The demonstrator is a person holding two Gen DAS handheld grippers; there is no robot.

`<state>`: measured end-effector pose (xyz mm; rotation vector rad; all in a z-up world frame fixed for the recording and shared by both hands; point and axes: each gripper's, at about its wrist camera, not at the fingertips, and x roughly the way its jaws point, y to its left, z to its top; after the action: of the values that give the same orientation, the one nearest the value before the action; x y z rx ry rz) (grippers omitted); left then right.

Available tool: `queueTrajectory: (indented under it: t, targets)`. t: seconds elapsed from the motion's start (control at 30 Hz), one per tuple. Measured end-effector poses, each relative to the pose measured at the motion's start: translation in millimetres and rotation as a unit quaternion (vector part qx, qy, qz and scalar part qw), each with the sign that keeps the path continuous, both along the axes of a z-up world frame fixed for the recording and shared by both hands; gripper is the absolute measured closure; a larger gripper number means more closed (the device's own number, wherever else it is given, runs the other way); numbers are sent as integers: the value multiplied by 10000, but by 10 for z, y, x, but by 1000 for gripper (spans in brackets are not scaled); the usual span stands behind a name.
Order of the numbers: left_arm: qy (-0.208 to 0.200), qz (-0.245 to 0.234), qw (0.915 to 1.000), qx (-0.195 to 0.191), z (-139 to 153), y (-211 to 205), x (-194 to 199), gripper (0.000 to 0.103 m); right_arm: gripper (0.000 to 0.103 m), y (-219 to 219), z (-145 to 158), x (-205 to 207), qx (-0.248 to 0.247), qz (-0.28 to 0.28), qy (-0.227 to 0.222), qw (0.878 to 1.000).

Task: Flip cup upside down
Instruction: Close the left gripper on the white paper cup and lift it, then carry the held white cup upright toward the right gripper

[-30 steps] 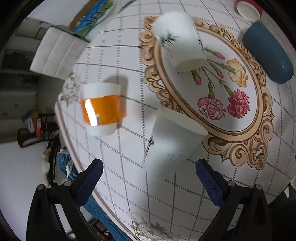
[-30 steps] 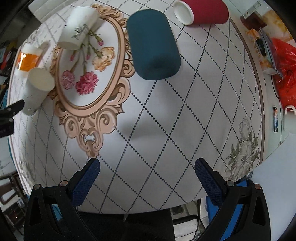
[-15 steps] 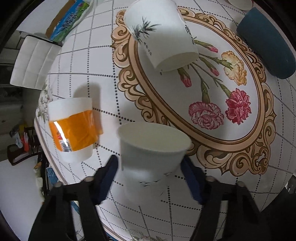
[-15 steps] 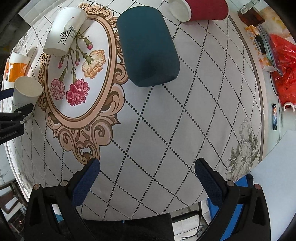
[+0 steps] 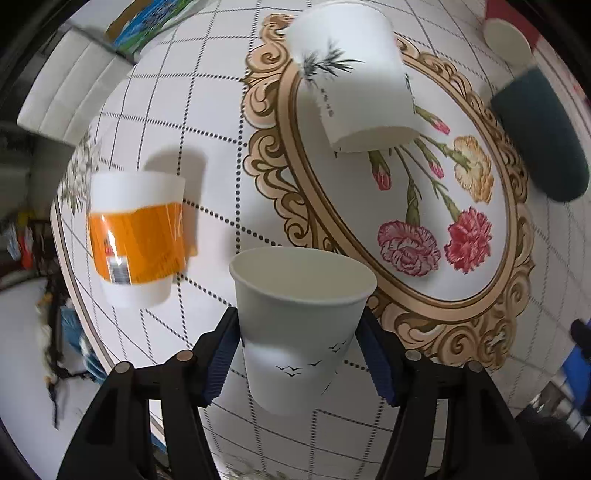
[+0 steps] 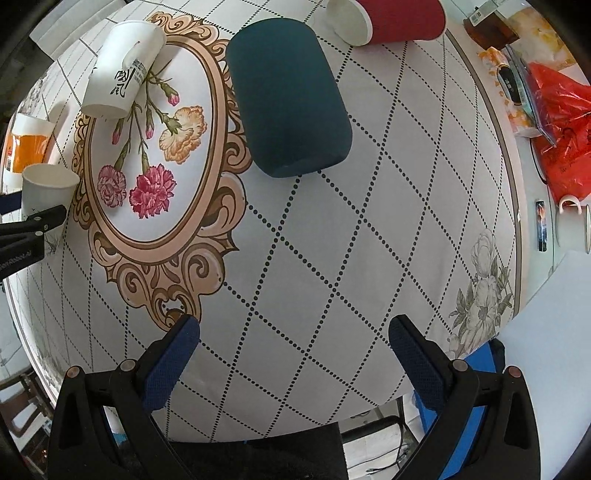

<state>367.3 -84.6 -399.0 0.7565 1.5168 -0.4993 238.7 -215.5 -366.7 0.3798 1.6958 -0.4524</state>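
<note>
A white paper cup with small bird marks [image 5: 301, 325] stands upright, mouth up, near the table's left edge. My left gripper [image 5: 299, 354] is shut on it, one blue pad on each side of its wall. The cup also shows at the far left of the right wrist view [image 6: 46, 188], with the left gripper's black arm below it. My right gripper [image 6: 293, 354] is open and empty above the tablecloth's front part, far from the cup.
A white cup with an orange band [image 5: 136, 236] stands left of the held cup. A white printed cup [image 5: 354, 92], a dark teal cup [image 6: 288, 99] and a red cup [image 6: 388, 16] lie on their sides. Red bag [image 6: 565, 133] and mug [image 6: 572, 225] at right.
My left gripper moved forward around the bird cup and closed on it; its pads now press the cup's sides. The right gripper stays open and has hardly moved.
</note>
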Motion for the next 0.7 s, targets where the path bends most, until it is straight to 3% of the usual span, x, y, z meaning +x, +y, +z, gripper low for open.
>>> queueTrajectory:
  t: [0.3,0.5,0.7]
  targets:
    - [530,1004,9929,-344,77,228,-23,42,0,-53,43,-93,-30,-73,-124,9999]
    - [1010,1886,9748,-636,106,429,-134,42,0,-78,77,-211,4,16,-214,9998]
    - [1451,2630,9487,-991,129,367,-556,42,0,-44,58,-350,115,279,-253,9992]
